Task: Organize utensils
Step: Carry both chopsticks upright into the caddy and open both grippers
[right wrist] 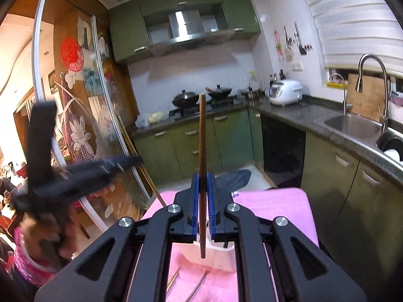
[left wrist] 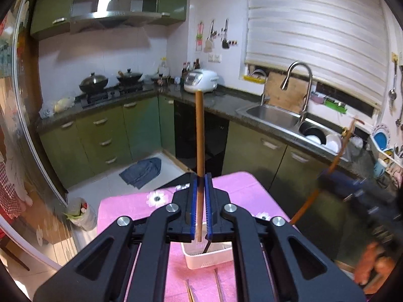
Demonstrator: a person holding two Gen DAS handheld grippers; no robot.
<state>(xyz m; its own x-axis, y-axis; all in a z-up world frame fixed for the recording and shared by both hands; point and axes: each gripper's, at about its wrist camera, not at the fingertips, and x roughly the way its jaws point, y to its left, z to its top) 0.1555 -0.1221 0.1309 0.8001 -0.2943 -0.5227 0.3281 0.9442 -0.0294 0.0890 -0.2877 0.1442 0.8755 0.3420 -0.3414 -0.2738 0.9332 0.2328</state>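
Observation:
My left gripper (left wrist: 200, 180) is shut on a brown wooden chopstick (left wrist: 200, 136) that stands upright between the blue pads, its lower end above a white slotted utensil basket (left wrist: 209, 256) on the pink tablecloth. My right gripper (right wrist: 203, 178) is shut on another brown chopstick (right wrist: 202, 136), also upright, its lower tip over the same white basket (right wrist: 219, 259). The right gripper with its chopstick shows blurred at the right of the left wrist view (left wrist: 335, 173). The left gripper shows blurred at the left of the right wrist view (right wrist: 83, 173). Loose chopsticks (left wrist: 219, 287) (right wrist: 199, 284) lie on the cloth near me.
The pink-covered table (left wrist: 241, 183) stands in a green kitchen. A counter with a sink (left wrist: 272, 115), a rice cooker (left wrist: 201, 80) and woks (left wrist: 94, 81) runs behind. A blue cloth (left wrist: 142, 171) and a bin bag (left wrist: 80, 214) lie on the floor.

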